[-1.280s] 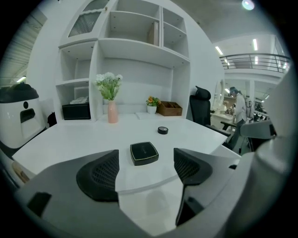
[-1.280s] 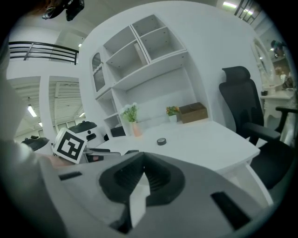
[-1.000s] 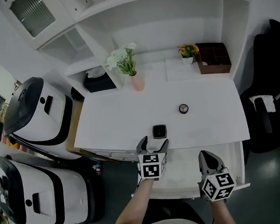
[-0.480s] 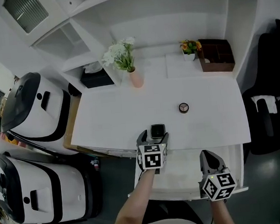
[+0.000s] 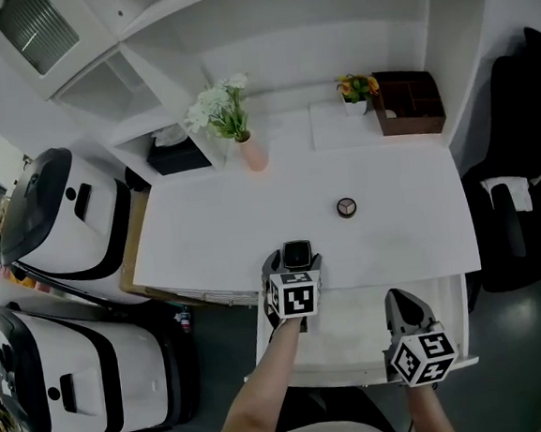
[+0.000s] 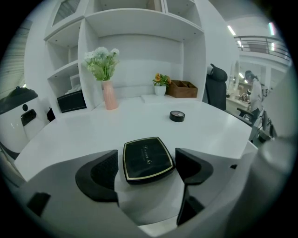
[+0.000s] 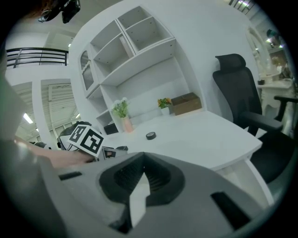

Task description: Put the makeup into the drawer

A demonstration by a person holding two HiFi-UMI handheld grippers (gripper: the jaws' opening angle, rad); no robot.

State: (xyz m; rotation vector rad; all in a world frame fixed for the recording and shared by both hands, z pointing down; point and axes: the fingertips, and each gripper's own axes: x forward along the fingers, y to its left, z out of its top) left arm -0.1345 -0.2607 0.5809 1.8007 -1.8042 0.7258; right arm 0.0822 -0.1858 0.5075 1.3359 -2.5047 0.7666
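Black compact (image 6: 148, 158) with thin gold rim, at front edge of the white desk (image 5: 206, 235). Black round pot (image 5: 347, 207) mid-desk. Pink vase (image 5: 255, 155), white flowers (image 5: 216, 107). Brown box (image 5: 411, 102) at back right corner. Black-and-white square markers on left gripper (image 5: 295, 261) and right gripper (image 5: 396, 299).

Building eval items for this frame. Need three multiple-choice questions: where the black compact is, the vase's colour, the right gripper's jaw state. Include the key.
1. Where is the black compact?
A) on the floor
B) on the desk, between the left gripper jaws
C) on the top shelf

2. What colour is the vase holding the white flowers?
A) blue
B) pink
C) black

3. How do the right gripper jaws stand?
A) wide apart
B) closed on the compact
C) together, nothing between them

Key:
1 B: the left gripper view shows it lying flat with a jaw on each side.
2 B: it is pink in both the head and left gripper views.
3 C: the right gripper view shows the tips meeting, empty.
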